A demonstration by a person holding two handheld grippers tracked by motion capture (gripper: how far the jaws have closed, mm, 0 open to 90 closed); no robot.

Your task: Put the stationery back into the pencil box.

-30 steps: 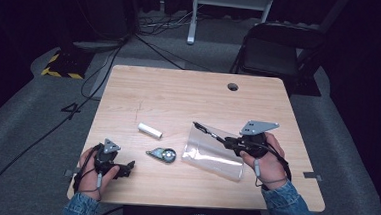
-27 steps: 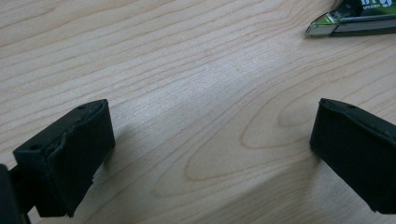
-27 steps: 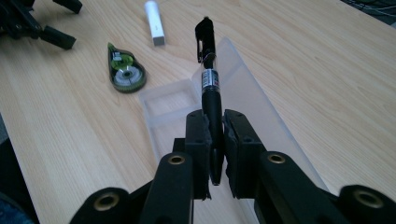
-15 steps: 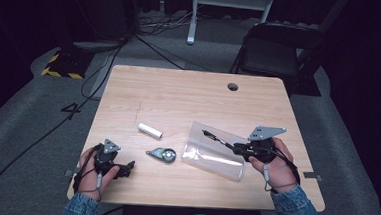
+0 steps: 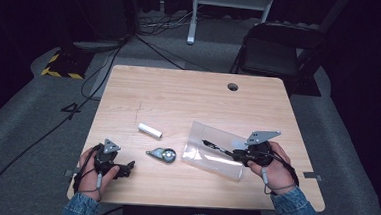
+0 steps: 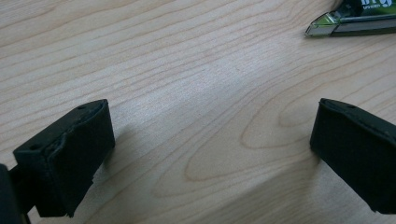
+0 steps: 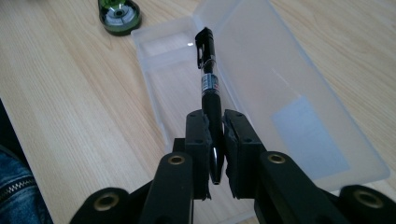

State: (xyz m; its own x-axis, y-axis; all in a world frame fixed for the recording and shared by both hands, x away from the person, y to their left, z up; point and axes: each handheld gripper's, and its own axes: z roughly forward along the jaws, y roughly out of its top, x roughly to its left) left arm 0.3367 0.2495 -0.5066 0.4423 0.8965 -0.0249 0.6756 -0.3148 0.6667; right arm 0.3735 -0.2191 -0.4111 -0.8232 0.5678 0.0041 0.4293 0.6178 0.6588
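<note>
While the left gripper rests low at the near left corner of the wooden table, its jaws stand spread wide with bare wood between them. In the left gripper view the two black pads sit far apart, and the end of a green and grey tool lies beyond them at the top right.

On the other side, the right gripper is pinched on a black pen. In the right gripper view the pen is pressed between the two pads near its lower end, and its clip end points away from the hand, over the open clear plastic case. The case lies on the near right part of the table, its lid folded back, and the pen hangs above the case's tray without clearly touching it.

A round green tape dispenser lies just left of the case, between the two grippers. It shows beyond the case's far corner in the right gripper view. A small white cylinder lies a little farther up the table, apart from both.
</note>
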